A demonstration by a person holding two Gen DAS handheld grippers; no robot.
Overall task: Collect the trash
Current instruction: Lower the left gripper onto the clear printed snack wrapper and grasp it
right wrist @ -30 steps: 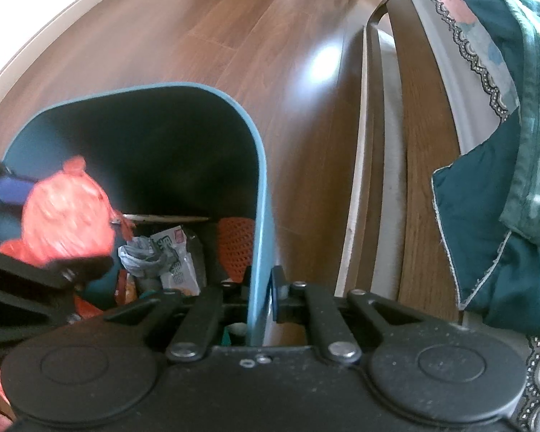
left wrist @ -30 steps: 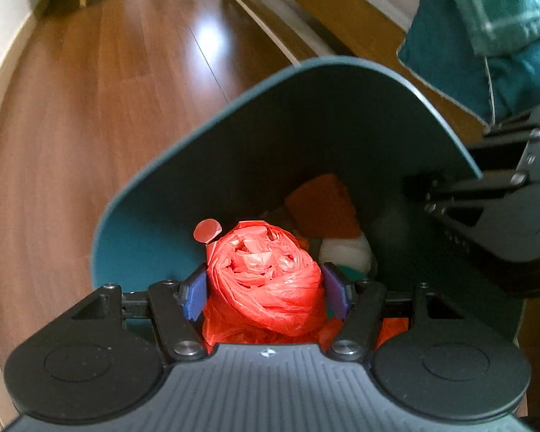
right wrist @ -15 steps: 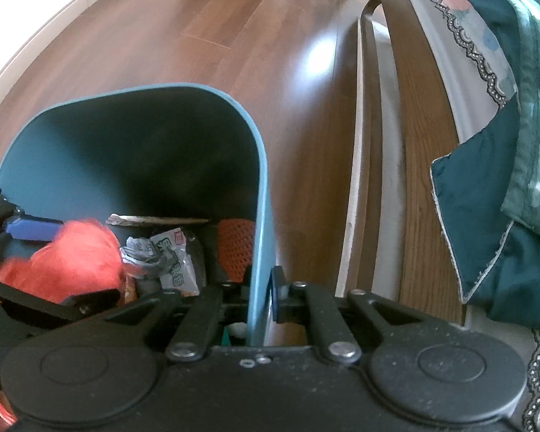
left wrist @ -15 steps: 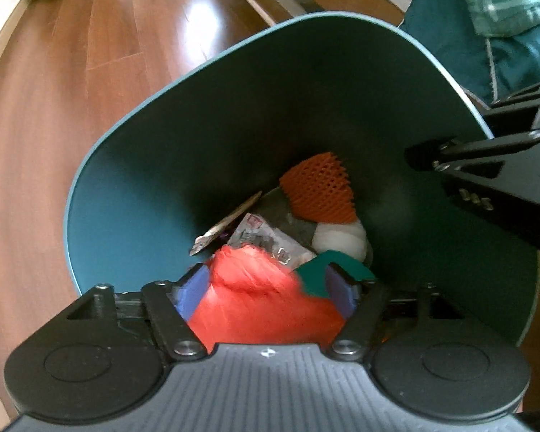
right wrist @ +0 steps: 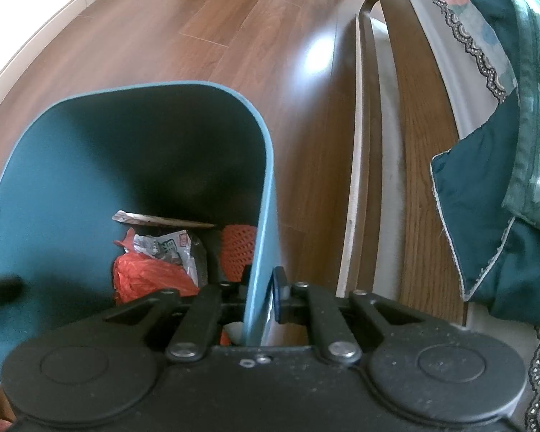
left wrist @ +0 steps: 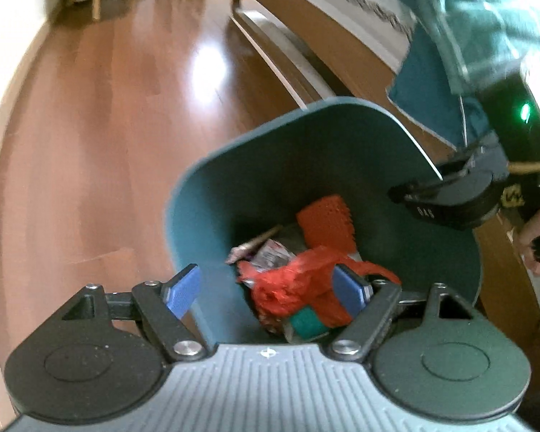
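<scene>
Left gripper (left wrist: 268,291) hangs above the near rim of the teal trash bin (left wrist: 212,194), blue pads (left wrist: 181,289) spread wide and opening, nothing pressed between them. The crumpled red plastic bag (left wrist: 291,284) lies down inside the bin, below the pads, resting on the other rubbish: an orange foam net (left wrist: 324,219), a printed wrapper (right wrist: 169,248), a teal scrap (left wrist: 306,324). Right gripper (right wrist: 262,288) is pinched tight on the bin's wall at its right-hand rim, one finger inside, one outside. The bin stands on the wooden floor (right wrist: 198,36) beside a bed with teal bedding (right wrist: 504,216).
</scene>
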